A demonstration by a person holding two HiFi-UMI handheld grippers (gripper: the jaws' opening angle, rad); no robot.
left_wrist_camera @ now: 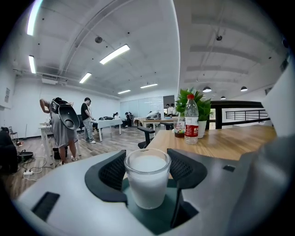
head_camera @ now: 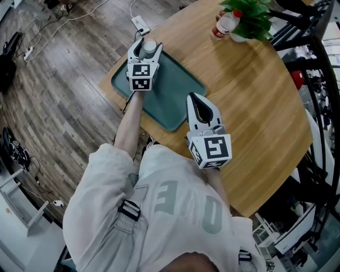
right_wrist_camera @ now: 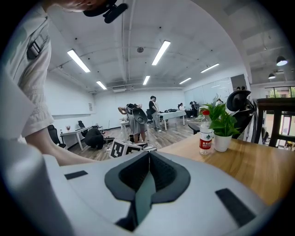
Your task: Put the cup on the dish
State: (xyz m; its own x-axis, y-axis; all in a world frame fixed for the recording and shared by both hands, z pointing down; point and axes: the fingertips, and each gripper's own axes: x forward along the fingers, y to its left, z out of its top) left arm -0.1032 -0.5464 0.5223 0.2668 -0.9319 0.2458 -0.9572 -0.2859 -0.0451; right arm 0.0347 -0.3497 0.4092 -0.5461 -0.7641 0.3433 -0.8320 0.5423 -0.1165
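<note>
Your left hand-held gripper (head_camera: pixel 147 47) is pinching the cup (left_wrist_camera: pixel 147 179): in the left gripper view both dark pads meet its clear wall just below the rim, one on each side. A grip that high keeps the cup upright and leaves its base free to meet a surface. The cup is over the far end of the green dish (head_camera: pixel 175 101), whose colour shows directly beneath it. It sits very low there, but you cannot tell from either view whether the base already rests on the dish or hangs just above it.

The cup looks white nearly to the brim. Whether that is a liquid or a frosted wall is unclear, so I would treat it as full and keep it level. Apart from the cup, the dish holds nothing.

Your right hand-held gripper (head_camera: pixel 195 103) has its jaws pressed together on nothing and points across the near corner of the dish. It is well clear of the cup, probably parked out of the way. A bottle (head_camera: pixel 223 25) and a plant (head_camera: pixel 249 16) stand at the far edge of the desk (head_camera: pixel 249 95), well apart from the dish.
</note>
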